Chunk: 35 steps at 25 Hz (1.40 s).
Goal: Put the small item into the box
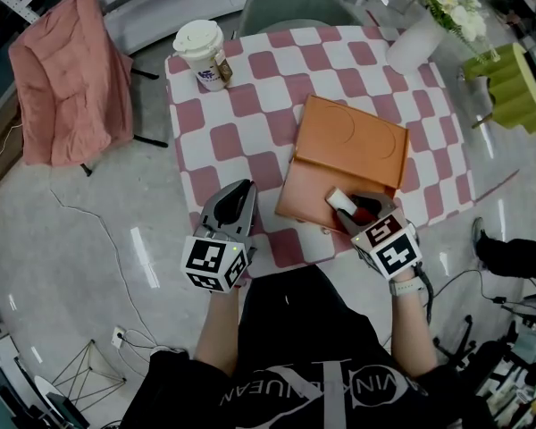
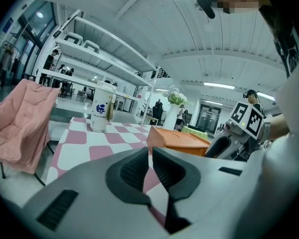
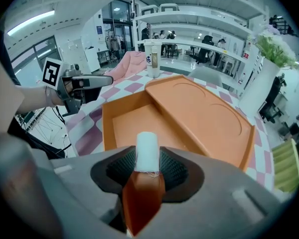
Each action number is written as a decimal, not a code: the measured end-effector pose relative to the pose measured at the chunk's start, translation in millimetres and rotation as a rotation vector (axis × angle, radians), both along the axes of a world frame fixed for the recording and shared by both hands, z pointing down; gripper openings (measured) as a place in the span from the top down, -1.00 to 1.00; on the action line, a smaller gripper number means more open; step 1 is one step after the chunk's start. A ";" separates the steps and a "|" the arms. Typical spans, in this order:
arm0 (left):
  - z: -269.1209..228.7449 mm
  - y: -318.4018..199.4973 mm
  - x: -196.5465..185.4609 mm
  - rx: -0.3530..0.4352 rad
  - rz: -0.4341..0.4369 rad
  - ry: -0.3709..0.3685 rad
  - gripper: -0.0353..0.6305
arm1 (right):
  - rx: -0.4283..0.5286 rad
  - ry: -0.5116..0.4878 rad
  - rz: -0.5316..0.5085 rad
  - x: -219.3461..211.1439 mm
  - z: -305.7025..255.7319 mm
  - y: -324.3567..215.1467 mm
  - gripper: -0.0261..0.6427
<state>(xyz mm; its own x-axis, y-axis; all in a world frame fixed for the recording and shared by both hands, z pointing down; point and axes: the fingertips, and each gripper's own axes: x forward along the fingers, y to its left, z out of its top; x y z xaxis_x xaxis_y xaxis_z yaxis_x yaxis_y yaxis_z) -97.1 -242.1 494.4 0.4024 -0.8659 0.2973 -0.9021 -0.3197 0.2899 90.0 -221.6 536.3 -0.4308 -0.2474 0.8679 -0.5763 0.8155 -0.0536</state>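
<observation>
The black shirt (image 1: 295, 365) of the person is closest, and it has pale letters across it, but they are seen upside down and I can read only pieces, not a whole word. Just in front of it the right gripper (image 3: 148, 166) pinches the small item (image 3: 147, 151), which has a white cap and a red-orange body. The pads press on it from both sides just under the cap, probably so that it stays upright and can be let go cleanly. The item is held above the near right corner of the open orange box (image 3: 132, 121) and is not yet lying inside. The lid (image 3: 199, 113) lies flat on the far side, so the inside of the box is free for the drop. The left gripper (image 2: 150, 156) has its jaws pressed together with nothing between them. It hangs at the table's near edge, left of the box; I think it only waits. On the checked tablecloth (image 1: 250, 105) a paper cup (image 2: 102, 106) stands far back, and its blue printed sign is too small for me to read. The gripper cubes show black-and-white square markers only.
</observation>
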 end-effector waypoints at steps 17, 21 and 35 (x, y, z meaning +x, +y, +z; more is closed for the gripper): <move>-13.2 13.8 11.7 0.028 0.040 -0.002 0.81 | 0.106 -0.120 0.128 11.4 -30.7 7.1 0.49; -19.2 17.6 15.9 0.039 0.055 -0.005 0.81 | 0.158 -0.160 0.163 16.3 -40.8 8.0 0.54; -43.4 24.5 31.5 0.088 0.115 -0.002 0.81 | 0.276 -0.270 0.269 26.5 -73.8 19.0 0.89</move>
<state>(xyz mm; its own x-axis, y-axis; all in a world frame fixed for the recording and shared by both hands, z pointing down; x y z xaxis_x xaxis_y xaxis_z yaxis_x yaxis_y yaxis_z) -65.6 -217.6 451.0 0.4994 -0.8371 0.2234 -0.8589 -0.4446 0.2540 116.5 -202.6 462.6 -0.5212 -0.5870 0.6196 -0.7642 0.6441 -0.0327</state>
